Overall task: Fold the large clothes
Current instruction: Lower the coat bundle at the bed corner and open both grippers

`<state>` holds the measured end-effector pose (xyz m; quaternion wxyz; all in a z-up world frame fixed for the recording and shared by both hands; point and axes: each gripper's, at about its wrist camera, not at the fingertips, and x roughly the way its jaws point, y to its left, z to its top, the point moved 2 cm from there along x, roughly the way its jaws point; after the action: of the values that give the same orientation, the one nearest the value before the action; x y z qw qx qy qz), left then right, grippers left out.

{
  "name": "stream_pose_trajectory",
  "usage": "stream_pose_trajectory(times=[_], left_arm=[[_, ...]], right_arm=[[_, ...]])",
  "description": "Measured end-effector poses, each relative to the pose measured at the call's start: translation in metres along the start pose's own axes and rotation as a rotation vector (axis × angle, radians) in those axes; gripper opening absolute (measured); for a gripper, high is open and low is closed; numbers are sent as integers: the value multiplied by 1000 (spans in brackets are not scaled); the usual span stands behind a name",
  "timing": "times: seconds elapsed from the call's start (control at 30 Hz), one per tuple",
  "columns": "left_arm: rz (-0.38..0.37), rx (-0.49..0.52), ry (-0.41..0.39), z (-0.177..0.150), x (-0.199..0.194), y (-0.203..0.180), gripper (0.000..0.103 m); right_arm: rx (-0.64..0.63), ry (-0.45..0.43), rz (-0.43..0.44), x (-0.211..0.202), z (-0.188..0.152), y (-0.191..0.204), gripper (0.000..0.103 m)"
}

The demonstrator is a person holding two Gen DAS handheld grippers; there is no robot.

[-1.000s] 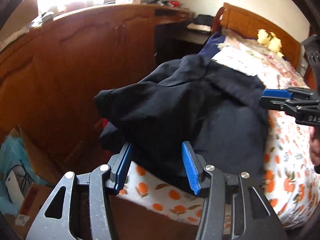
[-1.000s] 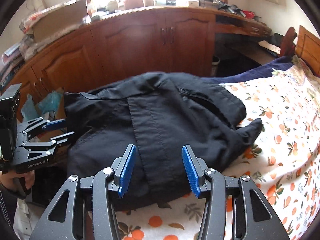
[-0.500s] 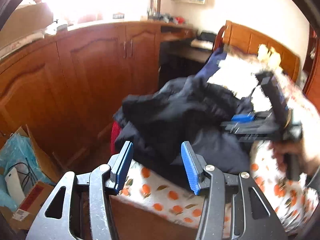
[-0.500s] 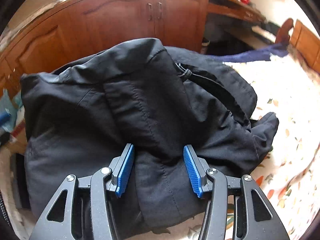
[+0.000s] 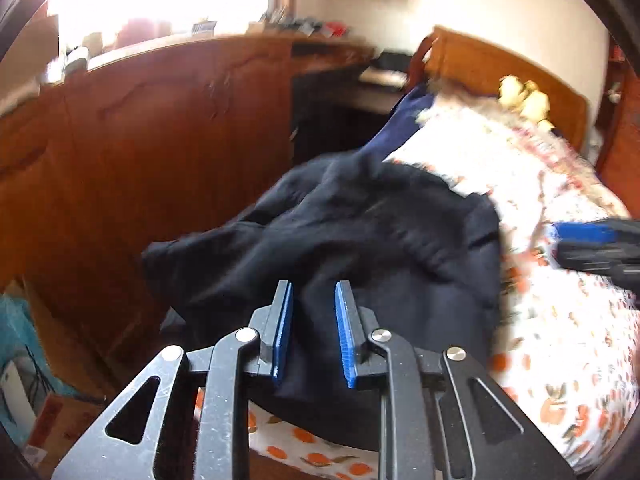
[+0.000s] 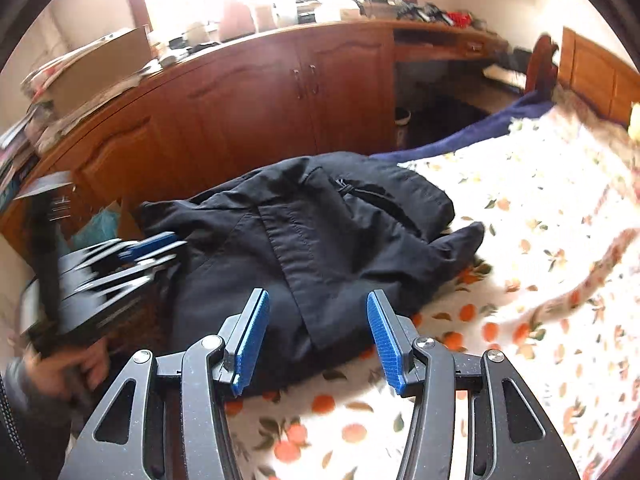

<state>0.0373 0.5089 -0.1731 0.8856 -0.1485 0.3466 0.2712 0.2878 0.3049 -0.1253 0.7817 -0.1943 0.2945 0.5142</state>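
Left wrist view: a cardboard box (image 5: 60, 424) stands on the floor at the lower left, beside the wooden cabinets (image 5: 160, 152), with teal plastic and a white object in it; the rest of its contents are too blurred to name. On the bed (image 5: 560, 360), a black jacket (image 5: 360, 248) lies bunched at the near corner, one part hanging over the bed's side edge toward the cabinets. The left gripper (image 5: 311, 334) has its blue pads narrowed around a fold of the jacket's near edge; whether they pinch it or only flank it, I cannot tell.

Right wrist view shows the right gripper (image 6: 318, 338) with jaws spread wide, the jacket's near hem between the pads and neither pad touching it. A yellow soft toy (image 5: 524, 98) sits by the headboard.
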Motion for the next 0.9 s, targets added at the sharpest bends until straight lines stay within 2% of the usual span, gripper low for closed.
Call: stream_pose_trajectory(times=[0.07, 0.23, 0.5, 0.63, 0.67, 0.73, 0.77, 0.8, 0.83, 0.9], left_arm=[[21, 8, 0, -6, 7, 3, 17], [36, 20, -16, -8, 3, -2, 17], [-1, 11, -65, -12, -48, -13, 17], [-30, 43, -73, -20, -79, -30, 19], [-36, 53, -78, -22, -86, -36, 34], [-60, 74, -99, -27, -102, -46, 56], [-71, 88, -110, -30, -111, -54, 75], [-79, 96, -120, -32, -117, -60, 84], [-90, 99, -135, -35, -126, -67, 91], [-116, 113, -143, -40, -139, -82, 91]], right_arm=[[-23, -16, -3, -15, -5, 5, 53], [-33, -47, 2, -60, -30, 6, 53], [-3, -115, -48, -130, -67, 15, 53], [28, -138, -74, -156, -85, 18, 53], [35, -144, -80, -159, -88, 18, 53], [42, -154, -94, -167, -96, 19, 53], [45, -161, -103, -171, -101, 18, 54], [50, -167, -111, -175, -104, 18, 54], [56, -170, -116, -176, -108, 17, 55], [71, -181, -129, -185, -118, 14, 57]])
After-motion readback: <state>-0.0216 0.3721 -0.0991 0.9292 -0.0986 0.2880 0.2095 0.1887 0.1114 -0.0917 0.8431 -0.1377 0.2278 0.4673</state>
